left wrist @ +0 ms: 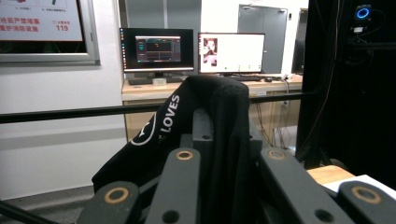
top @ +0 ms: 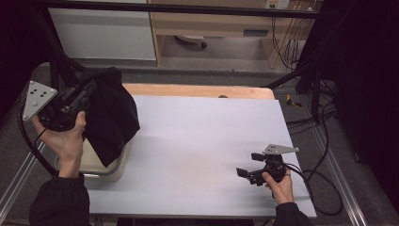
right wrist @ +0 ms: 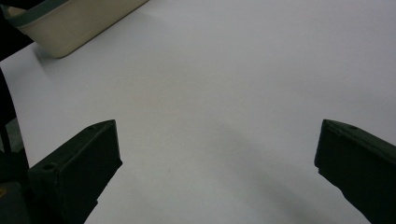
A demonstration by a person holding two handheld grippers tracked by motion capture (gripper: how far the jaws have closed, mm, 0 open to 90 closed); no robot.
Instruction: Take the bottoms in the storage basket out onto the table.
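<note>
at the left of the high view a black garment point(top: 110, 117) with white lettering hangs over a cream tub point(top: 106, 169). the table point(top: 202, 141) is pale grey-white with a light wood far edge. both grippers are black.

Matt black cloth garment point(top: 110, 115)
</note>
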